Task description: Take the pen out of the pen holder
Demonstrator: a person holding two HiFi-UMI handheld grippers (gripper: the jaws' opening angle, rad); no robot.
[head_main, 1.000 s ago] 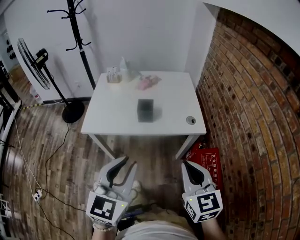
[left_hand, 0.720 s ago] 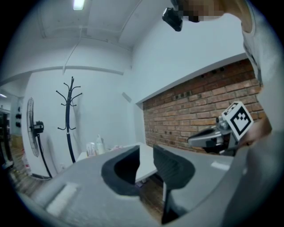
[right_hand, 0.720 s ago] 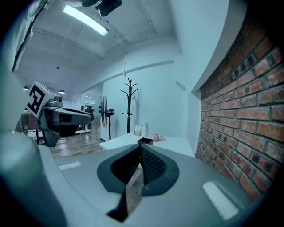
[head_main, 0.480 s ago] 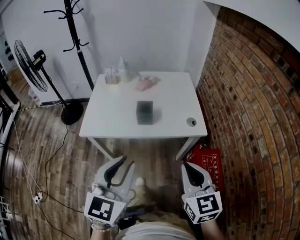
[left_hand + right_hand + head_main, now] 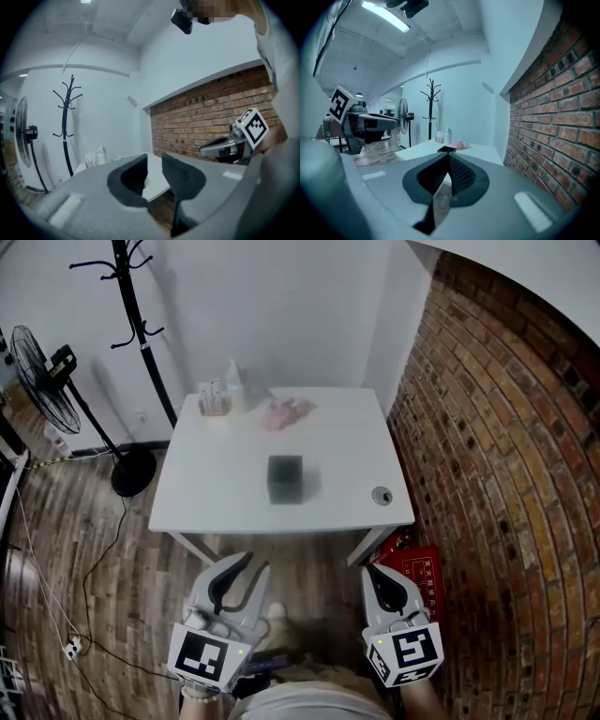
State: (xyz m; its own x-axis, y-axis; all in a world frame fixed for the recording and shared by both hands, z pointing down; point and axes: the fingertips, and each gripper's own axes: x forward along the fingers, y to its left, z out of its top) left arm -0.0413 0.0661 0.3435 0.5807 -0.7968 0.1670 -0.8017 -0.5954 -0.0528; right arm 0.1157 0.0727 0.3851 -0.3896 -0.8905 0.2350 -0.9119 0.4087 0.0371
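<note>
Head view: white table [image 5: 216,493] fills the centre of the frame, with a brick wall [image 5: 506,474] down the right side.

Pen holder [image 5: 285,478]: a dark, square-sided block standing upright near the middle of the tabletop, apart from everything else on it. The pen cannot be made out in it from any view; too small and soft.

Also on the table:
- small bottles [image 5: 220,397] at the far left corner
- pink item [image 5: 286,412] just right of them, towards the far edge
- round fitting [image 5: 382,494] near the front right corner

Off the table:
- coat rack [image 5: 131,324], upper left
- fan [image 5: 37,371], at the left edge
- cable [image 5: 89,577] trailing over the wood floor, lower left
- red box [image 5: 420,570] on the floor by the front right table leg

Left gripper [image 5: 255,563]: bottom of the frame, left of centre, short of the table's near edge. Its own view shows the jaws standing well apart with only the table edge and floor seen between them. It holds nothing.

Right gripper [image 5: 372,570]: bottom of the frame, right of centre, level with the left one and well apart from it. Its own view shows the jaw tips meeting, with nothing caught between them. The pen holder sits just above the tips in that view, far off on the table.

Neither gripper touches the table or the holder.
</note>
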